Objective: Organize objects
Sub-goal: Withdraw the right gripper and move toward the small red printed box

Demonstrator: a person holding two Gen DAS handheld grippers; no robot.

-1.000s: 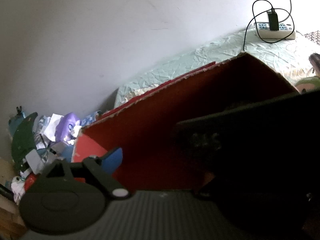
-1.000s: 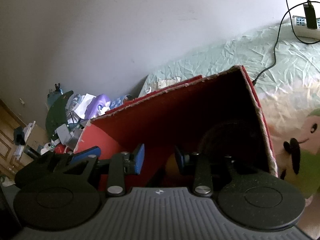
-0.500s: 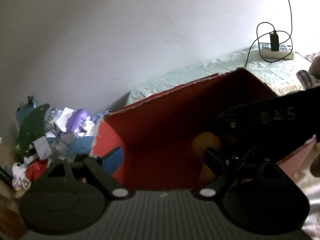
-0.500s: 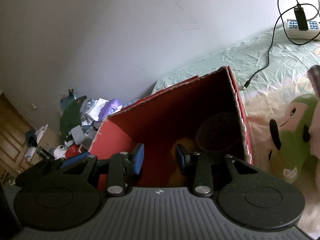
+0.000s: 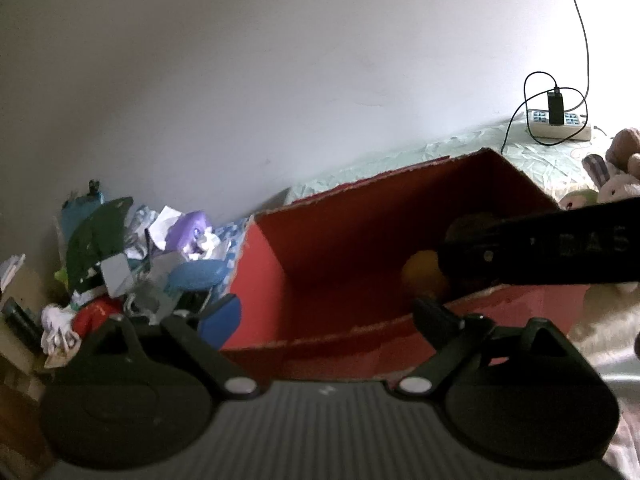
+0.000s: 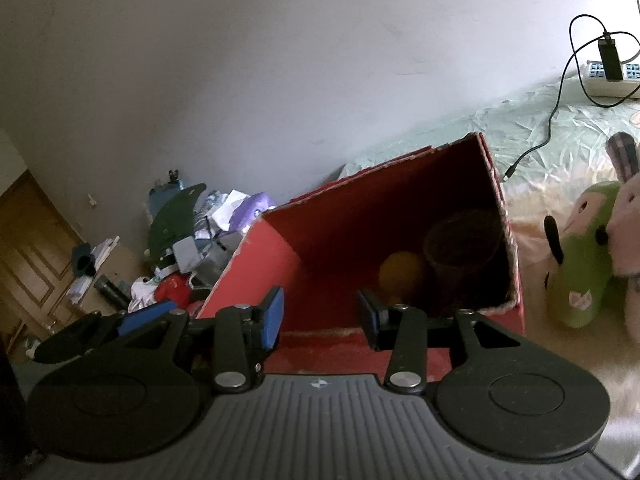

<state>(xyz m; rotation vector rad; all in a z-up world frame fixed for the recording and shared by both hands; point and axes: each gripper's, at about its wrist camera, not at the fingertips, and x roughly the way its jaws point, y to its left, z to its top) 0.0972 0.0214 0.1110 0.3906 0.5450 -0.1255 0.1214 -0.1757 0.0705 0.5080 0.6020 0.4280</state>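
Note:
An open red cardboard box (image 6: 280, 264) lies on the bed, and the left wrist view also shows the red box (image 5: 344, 248). Inside sit an orange ball (image 6: 400, 276) and a dark round container (image 6: 464, 256); the orange ball (image 5: 424, 276) is partly hidden in the left wrist view. My right gripper (image 6: 320, 318) hangs open over the box's near rim, nothing between its blue pads. My left gripper (image 5: 328, 316) is open wide, also at the near rim and holding nothing. The right gripper's black body (image 5: 560, 252) crosses the box's right side.
A green plush toy (image 6: 580, 256) and a pink one (image 6: 628, 240) lie right of the box. A power strip (image 6: 608, 80) with a black cable rests on the wrinkled sheet (image 6: 540, 128) by the wall. A cluttered pile (image 6: 192, 240) sits left of the box.
Both grippers have drawn back from inside the box, so its near rim and the plush toys now show. The right gripper's body blocks less of the left wrist view.

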